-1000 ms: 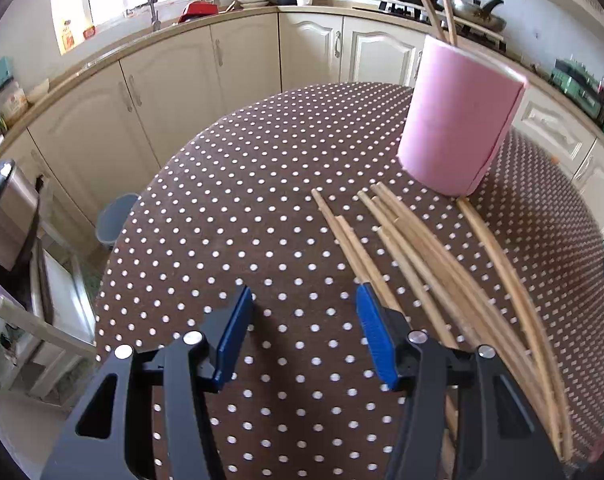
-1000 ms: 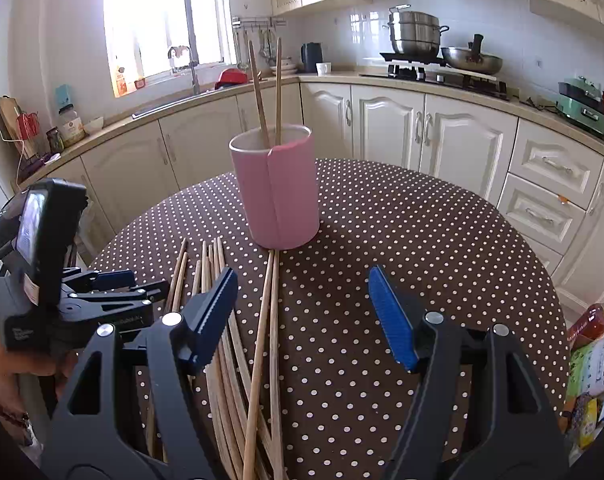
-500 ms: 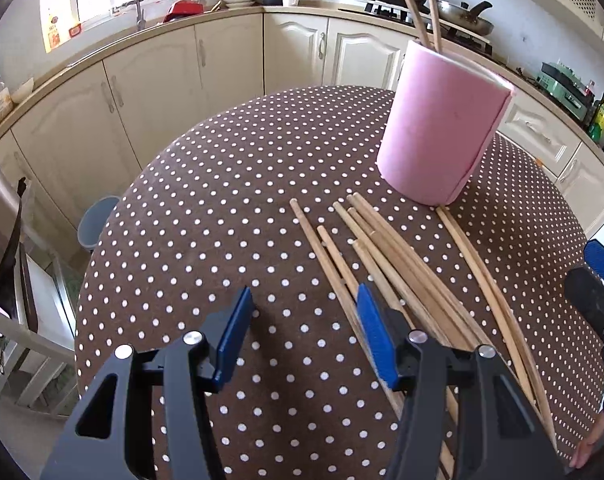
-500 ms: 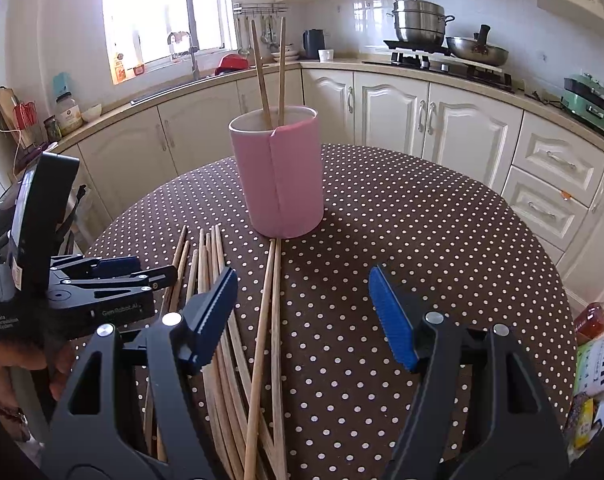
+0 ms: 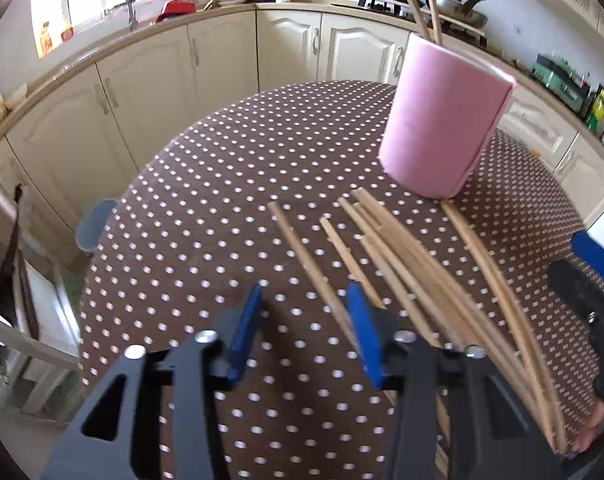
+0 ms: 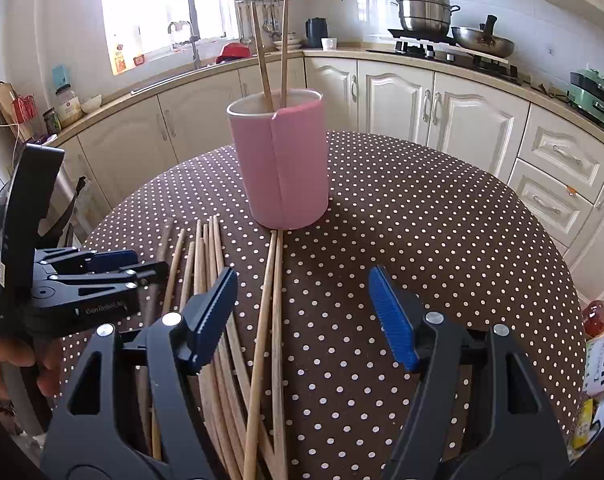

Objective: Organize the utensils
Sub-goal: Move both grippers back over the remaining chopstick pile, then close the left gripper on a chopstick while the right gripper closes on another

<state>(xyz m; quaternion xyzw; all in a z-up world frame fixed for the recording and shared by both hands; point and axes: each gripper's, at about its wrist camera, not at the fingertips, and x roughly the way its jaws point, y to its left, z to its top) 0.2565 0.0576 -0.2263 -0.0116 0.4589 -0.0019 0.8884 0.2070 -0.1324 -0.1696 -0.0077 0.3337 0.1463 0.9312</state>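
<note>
The left gripper [image 5: 302,328] stands with its jaws apart and nothing between them; compared with a second ago the gap is noticeably narrower, and its right blue pad [image 5: 361,336] now sits over the outermost loose chopstick [image 5: 309,268] rather than beside it. The tool has also advanced toward the pile, so the sticks and the pink holder [image 5: 441,128] fill more of the left wrist view than they did. The right gripper [image 6: 303,320] holds its jaws wide and empty, as in the earlier pictures, and hangs above the pair of chopsticks [image 6: 272,300] that run from near the holder's base back toward the camera. The main bundle of loose chopsticks [image 6: 206,264] lies flat on the polka-dot tablecloth [image 6: 441,240], between the two tools and just in front of the holder. Two chopsticks [image 6: 274,48] already stand upright in the holder. The narrowing and approach of the left jaws suggest that a pick of the leftmost stick is being set up; no grasp is made yet. Most of the utensils remain on the table, so the task is judged to be at an early stage.
</note>
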